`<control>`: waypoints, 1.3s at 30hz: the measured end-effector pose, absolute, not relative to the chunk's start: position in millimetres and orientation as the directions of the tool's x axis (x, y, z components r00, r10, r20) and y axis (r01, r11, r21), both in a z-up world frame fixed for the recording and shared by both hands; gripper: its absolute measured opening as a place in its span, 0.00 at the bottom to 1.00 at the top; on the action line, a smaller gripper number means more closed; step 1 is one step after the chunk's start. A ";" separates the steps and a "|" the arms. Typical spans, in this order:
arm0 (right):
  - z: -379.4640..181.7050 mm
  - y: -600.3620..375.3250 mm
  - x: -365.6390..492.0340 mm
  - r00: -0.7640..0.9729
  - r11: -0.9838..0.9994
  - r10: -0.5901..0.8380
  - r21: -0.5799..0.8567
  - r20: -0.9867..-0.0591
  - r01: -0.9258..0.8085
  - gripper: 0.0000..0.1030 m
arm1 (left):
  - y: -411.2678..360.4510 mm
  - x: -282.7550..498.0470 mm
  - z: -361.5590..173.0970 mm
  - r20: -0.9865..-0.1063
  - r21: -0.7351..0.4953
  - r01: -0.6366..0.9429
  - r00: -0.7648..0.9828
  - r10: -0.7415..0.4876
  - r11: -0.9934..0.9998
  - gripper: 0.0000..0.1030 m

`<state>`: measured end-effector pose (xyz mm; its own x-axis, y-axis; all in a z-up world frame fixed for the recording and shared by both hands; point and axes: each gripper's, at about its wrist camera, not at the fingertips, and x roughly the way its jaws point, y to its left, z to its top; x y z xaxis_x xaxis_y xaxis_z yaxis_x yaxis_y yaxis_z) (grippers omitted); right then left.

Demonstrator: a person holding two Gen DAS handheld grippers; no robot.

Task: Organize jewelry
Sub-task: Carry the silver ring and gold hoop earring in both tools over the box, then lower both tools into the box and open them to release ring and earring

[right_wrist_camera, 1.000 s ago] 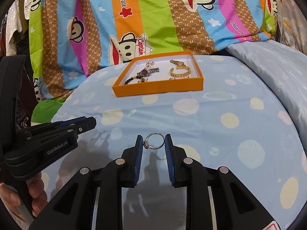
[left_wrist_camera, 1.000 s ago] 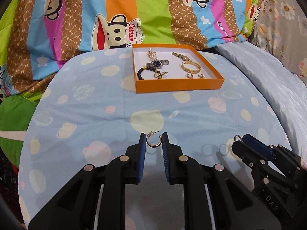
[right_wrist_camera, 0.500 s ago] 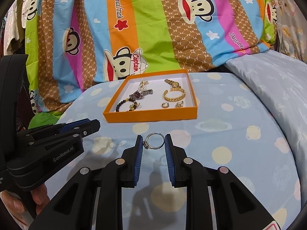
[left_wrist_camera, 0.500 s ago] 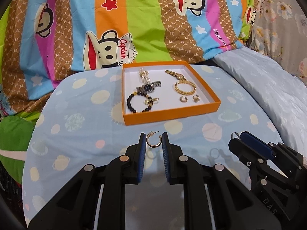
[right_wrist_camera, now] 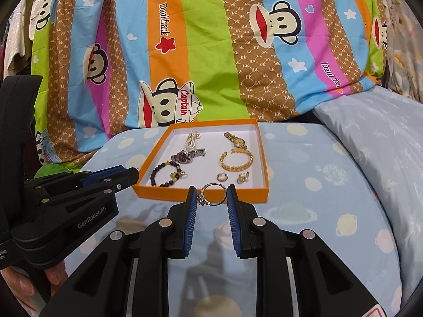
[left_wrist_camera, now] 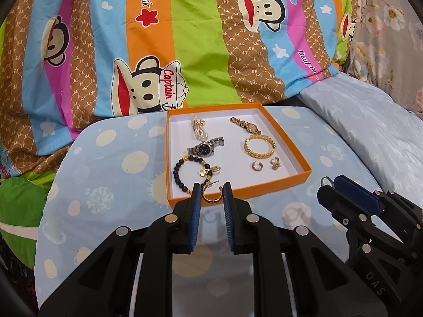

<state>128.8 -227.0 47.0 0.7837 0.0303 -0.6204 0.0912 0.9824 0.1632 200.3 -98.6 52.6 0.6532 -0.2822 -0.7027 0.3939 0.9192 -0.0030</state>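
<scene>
Reading across the left wrist view, the striped monkey-print bedcover carries "Captain" in red on a cartoon cap at 11 o'clock from the tray, "Daul frank" on the orange stripe at 12 o'clock, and "PF" monograms over the brown bands. The letters "DAS" show on the body of the right gripper at 4 o'clock. The left gripper has its jaws clamped on a gold hoop earring, which sits between the blue pads at their tips, over the near wall of the orange tray. The tray rests on the dotted blue sheet of the bed and holds a pearl piece, a silver watch, a black bead bracelet, a gold watch, a gold chain bangle and two small earrings.

In the right wrist view the same "Captain" and "Daul frank" lettering shows on the bedcover from 11 to 12 o'clock. "GenRobot.AI" is printed on the left gripper at 9 o'clock, with fingertips of the person's hand below it at 8 o'clock. The right gripper has its jaws clamped on a silver ring with stones, held crosswise between the pad tips, at the tray's near wall.
</scene>
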 end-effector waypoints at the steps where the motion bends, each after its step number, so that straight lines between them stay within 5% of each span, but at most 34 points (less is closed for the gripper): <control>1: 47.4 -227.6 131.5 0.784 0.982 0.033 0.165 -0.619 0.088 0.21 | -99.1 202.5 53.2 -0.701 -0.002 0.393 0.656 -0.282 0.919 0.16; 39: 34.2 -263.5 276.9 0.767 0.977 0.078 0.202 -0.636 0.068 0.21 | -128.2 326.3 45.1 -0.683 0.019 0.342 0.691 -0.237 0.940 0.16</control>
<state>276.9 -263.5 34.2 0.7675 0.0783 -0.6363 0.0679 0.9770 0.2021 326.3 -128.2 45.1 0.6909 -0.2374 -0.6829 0.3417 0.9396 0.0191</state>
